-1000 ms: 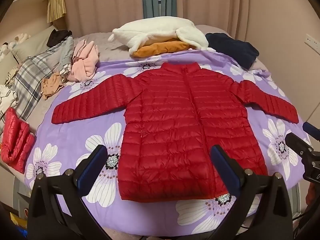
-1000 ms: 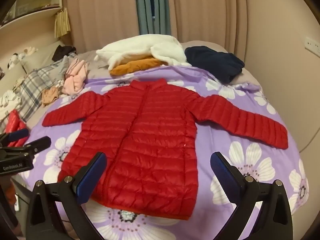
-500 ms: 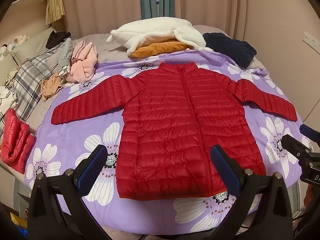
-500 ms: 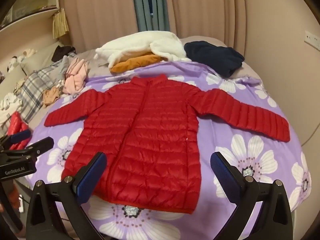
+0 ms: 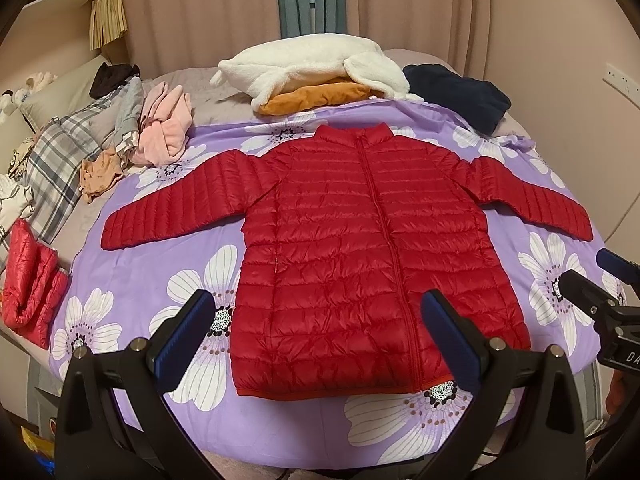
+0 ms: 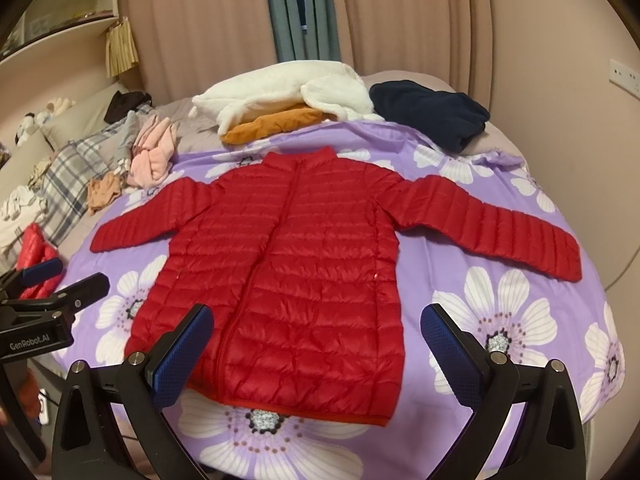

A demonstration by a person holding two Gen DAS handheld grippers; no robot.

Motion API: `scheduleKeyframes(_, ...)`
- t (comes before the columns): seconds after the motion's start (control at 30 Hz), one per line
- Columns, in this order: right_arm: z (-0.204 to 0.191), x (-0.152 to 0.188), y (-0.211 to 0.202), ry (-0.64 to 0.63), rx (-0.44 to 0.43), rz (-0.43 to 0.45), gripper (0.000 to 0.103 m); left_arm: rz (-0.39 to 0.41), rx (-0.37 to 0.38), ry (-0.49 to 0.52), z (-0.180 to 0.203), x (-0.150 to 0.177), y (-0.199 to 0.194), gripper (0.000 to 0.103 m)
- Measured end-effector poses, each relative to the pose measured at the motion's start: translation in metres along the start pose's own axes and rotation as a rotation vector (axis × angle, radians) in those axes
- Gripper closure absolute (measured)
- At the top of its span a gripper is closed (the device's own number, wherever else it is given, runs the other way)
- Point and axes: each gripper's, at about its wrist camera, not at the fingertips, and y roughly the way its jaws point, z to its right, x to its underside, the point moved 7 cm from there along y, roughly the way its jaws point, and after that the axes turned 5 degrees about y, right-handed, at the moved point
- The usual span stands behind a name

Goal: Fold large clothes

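Observation:
A red quilted puffer jacket [image 5: 360, 248] lies flat, front up and zipped, on the purple flowered sheet [image 5: 160, 272], both sleeves spread out; it also shows in the right wrist view [image 6: 296, 264]. My left gripper [image 5: 318, 332] is open and empty, held above the jacket's hem. My right gripper [image 6: 318, 340] is open and empty, above the hem's right part. Each gripper shows at the edge of the other's view: the right one [image 5: 600, 292] and the left one [image 6: 60, 292].
A white fleece [image 5: 308, 64] on an orange garment [image 5: 316, 96] and a navy garment [image 5: 460, 96] lie at the far end. Pink clothes [image 5: 164, 128], a plaid pillow [image 5: 56, 160] and a folded red jacket [image 5: 28, 276] lie left. A wall stands right.
Both grippers have drawn back and up slightly, so the jacket sits a little farther and lower in both views. The jacket has not moved. Both grippers stay open.

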Motion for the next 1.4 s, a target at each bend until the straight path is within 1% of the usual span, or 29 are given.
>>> scheduleKeyframes(1.4, -0.0010, 0.0027, 0.0022, 0.002, -0.004, -0.003, 0.001, -0.012, -0.013, 0.009, -0.0079, 0.0078, 0.0057, 0.000)
